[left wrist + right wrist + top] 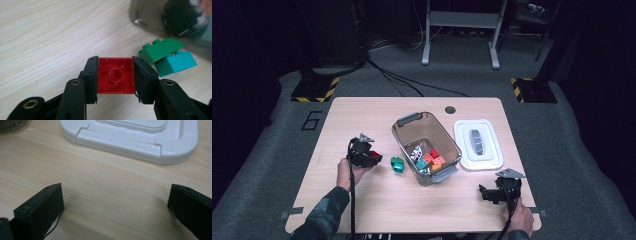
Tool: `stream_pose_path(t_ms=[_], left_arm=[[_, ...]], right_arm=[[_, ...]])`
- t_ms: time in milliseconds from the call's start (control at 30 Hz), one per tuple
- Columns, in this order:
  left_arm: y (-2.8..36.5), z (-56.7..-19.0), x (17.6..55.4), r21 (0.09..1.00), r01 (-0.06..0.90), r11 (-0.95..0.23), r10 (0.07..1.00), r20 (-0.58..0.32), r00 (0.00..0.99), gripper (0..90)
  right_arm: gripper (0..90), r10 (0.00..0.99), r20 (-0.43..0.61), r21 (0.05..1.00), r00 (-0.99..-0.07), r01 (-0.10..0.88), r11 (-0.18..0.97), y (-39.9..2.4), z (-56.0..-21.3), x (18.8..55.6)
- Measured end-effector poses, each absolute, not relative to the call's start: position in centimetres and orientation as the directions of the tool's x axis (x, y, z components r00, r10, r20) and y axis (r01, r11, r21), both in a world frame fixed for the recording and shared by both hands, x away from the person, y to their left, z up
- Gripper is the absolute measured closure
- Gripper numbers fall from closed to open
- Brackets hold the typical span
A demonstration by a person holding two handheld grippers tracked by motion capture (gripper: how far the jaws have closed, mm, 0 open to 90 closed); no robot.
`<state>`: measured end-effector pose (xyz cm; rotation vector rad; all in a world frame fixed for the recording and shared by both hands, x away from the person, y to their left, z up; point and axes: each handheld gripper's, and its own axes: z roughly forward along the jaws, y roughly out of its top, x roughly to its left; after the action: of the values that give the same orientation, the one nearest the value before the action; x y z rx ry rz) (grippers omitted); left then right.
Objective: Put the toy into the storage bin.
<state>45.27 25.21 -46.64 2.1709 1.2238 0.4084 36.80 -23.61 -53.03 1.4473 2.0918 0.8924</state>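
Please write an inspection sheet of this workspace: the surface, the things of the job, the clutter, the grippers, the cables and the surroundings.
Surface: wooden table, with a round hole near its far edge.
Job's things: red brick clamped underside-up in the left gripper; green brick lying on a teal brick beside the clear bin, which holds more bricks.
Clutter: white lid flat to the right of the bin.
Grippers: left shut on the red brick; right gripper open, nothing between its jaws.
Cables: one trails from each gripper; more lie on the floor beyond the table.
Surroundings: grey floor, striped stand feet, a grey frame behind.
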Motion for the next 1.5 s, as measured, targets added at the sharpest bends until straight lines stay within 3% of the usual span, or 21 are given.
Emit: stream_pose_path(t_ms=[767, 1500], left_arm=[[25.1, -39.4, 44.5, 0.682, 0.592, -0.429, 0.815, 0.009, 0.58, 59.1], [20.5, -34.6, 44.6, 0.725, 0.506, -0.467, 0.749, 0.02, 0.662, 59.0]], right_arm=[[0.0, 0.935, 0.003, 0.721, -0.354, 0.649, 0.243, -23.6, -53.0, 36.8], [0.0, 0.935, 0.004, 0.72, -0.354, 0.65, 0.243, -23.6, -53.0, 36.8]])
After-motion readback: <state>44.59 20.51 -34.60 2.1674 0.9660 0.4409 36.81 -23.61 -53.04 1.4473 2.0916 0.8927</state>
